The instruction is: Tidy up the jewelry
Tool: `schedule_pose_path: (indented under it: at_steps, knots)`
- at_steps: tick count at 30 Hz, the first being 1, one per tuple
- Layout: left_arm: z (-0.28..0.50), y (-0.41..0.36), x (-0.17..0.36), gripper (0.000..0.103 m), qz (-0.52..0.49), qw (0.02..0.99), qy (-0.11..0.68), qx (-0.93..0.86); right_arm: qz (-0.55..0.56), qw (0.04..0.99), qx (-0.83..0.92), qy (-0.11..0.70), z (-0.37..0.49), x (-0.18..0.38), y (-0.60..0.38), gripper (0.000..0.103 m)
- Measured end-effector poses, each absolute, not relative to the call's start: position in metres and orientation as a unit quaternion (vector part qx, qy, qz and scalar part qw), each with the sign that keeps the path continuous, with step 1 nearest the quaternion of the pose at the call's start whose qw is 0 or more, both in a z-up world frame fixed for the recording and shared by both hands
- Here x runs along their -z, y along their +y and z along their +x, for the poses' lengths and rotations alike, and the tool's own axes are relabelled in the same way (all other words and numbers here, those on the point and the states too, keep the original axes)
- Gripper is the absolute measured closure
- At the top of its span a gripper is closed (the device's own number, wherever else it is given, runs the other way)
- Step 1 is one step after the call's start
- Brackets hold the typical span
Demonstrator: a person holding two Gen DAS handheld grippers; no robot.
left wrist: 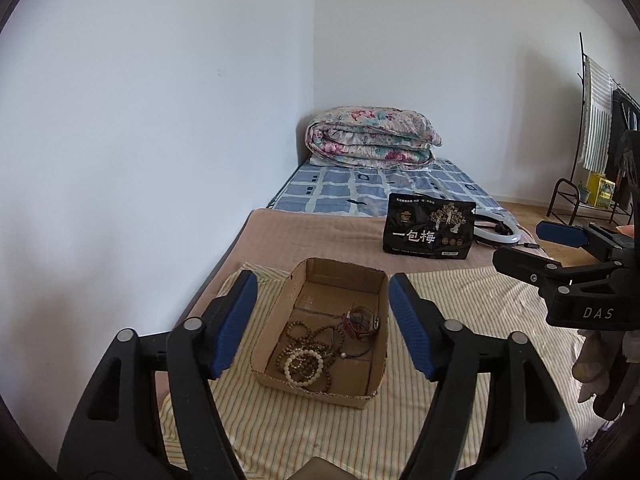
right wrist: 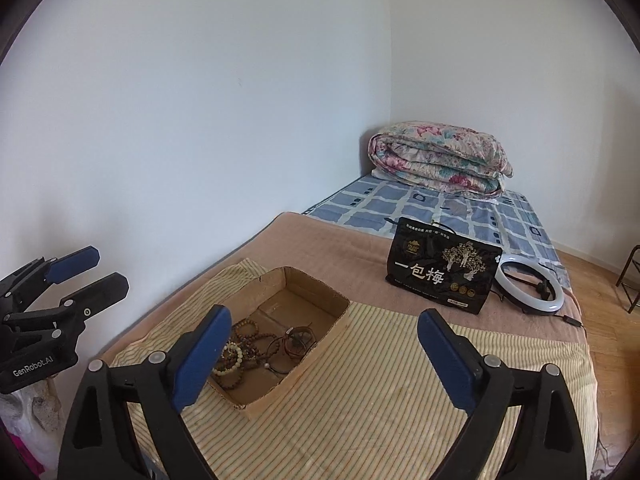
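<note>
Bed: cardboard box (beaded bracelets heaped)

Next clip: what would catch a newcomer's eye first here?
The open cardboard box on the striped cloth, with bead bracelets tangled inside. Behind it a black snack bag stands beside a white ring light. Both the left gripper and right gripper hover open.

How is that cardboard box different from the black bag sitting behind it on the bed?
The cardboard box is plain brown, while the black bag is glossy with gold trees and white characters. The box lies low and open-topped, showing bead bracelets inside; the bag stands upright and what it holds is hidden. The box rests on the striped cloth; the bag sits farther back on the pinkish blanket.
</note>
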State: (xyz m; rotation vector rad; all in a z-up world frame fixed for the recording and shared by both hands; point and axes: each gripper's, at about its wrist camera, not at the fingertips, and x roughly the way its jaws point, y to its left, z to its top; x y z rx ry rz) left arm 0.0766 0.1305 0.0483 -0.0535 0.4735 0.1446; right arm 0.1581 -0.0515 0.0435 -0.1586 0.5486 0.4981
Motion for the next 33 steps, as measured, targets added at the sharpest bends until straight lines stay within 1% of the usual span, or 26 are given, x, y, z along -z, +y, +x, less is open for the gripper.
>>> schedule_pose_path:
  at_steps: [1, 4, 5, 6, 8, 11, 25, 33]
  knots:
    - [0.072, 0.127, -0.049, 0.024, -0.026, 0.969, 0.234, -0.069, -0.08, 0.93, -0.24, 0.265, 0.153, -0.044, -0.055, 0.002]
    - [0.061, 0.113, -0.052, 0.022, -0.021, 0.97, 0.233, -0.063, -0.085, 0.934, -0.234, 0.256, 0.141, -0.043, -0.065, 0.0]
    - [0.058, 0.108, -0.052, 0.018, -0.019, 0.97, 0.234, -0.062, -0.086, 0.935, -0.232, 0.255, 0.138, -0.043, -0.069, 0.0]
    - [0.055, 0.104, -0.052, 0.012, -0.018, 0.97, 0.234, -0.061, -0.087, 0.935, -0.231, 0.254, 0.136, -0.042, -0.072, 0.0]
    - [0.048, 0.096, -0.053, 0.004, -0.017, 0.971, 0.233, -0.061, -0.092, 0.937, -0.226, 0.251, 0.13, -0.04, -0.077, 0.0]
    - [0.04, 0.086, -0.054, 0.001, -0.007, 0.971, 0.228, -0.076, -0.095, 0.941, -0.218, 0.243, 0.122, -0.036, -0.085, 0.0]
    - [0.04, 0.071, -0.036, 0.0, 0.0, 0.962, 0.258, -0.088, -0.072, 0.946, -0.205, 0.241, 0.114, -0.009, -0.106, 0.0]
    - [0.042, 0.067, -0.031, 0.0, -0.001, 0.961, 0.261, -0.089, -0.066, 0.948, -0.202, 0.239, 0.115, -0.006, -0.113, 0.0]
